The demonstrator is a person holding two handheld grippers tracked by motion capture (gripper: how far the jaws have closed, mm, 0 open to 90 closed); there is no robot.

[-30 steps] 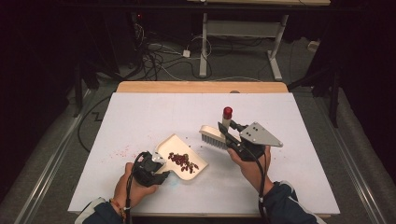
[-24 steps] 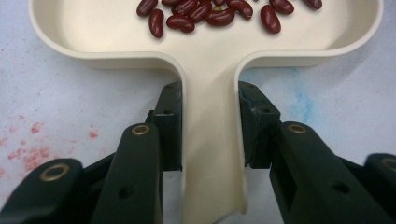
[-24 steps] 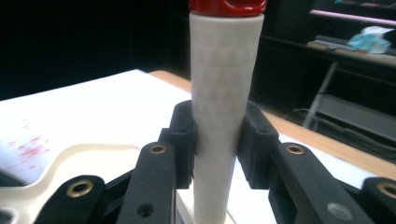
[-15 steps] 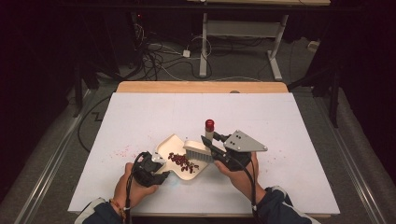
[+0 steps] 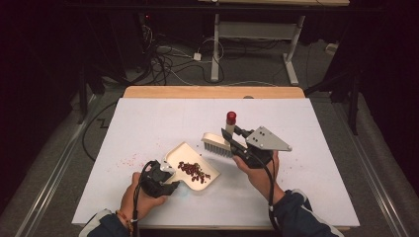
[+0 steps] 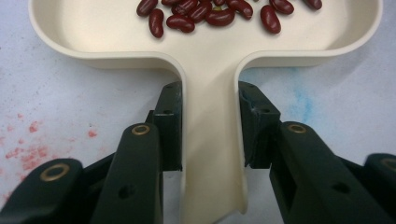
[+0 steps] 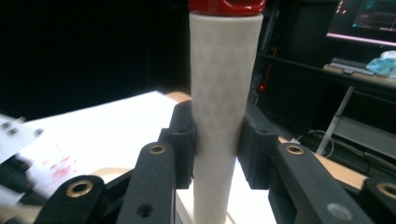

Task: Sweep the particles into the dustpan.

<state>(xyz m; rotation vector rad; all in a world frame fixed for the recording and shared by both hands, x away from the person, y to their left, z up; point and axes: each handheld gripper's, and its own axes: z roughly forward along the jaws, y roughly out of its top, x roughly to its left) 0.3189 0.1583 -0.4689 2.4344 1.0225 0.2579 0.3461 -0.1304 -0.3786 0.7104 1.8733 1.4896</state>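
Note:
A cream dustpan (image 5: 188,163) lies on the white table with several dark red beans (image 5: 193,171) in its pan. My left gripper (image 5: 165,174) is shut on the dustpan's handle (image 6: 212,140), one jaw on each side. The beans (image 6: 205,11) lie at the pan's near end. My right gripper (image 5: 230,138) is shut on the handle (image 7: 219,102) of a cream brush (image 5: 216,143), which ends in a red cap (image 5: 230,117). The brush's bristles point down, just right of the dustpan's open edge.
Red specks (image 5: 132,159) stain the table (image 5: 306,128) left of the dustpan. A wooden strip (image 5: 212,92) runs along the far edge. Cables and a desk frame (image 5: 257,29) are on the dark floor beyond.
My right gripper had swung the brush left over the dustpan, then drew it back right and up. The left gripper and dustpan have stayed put.

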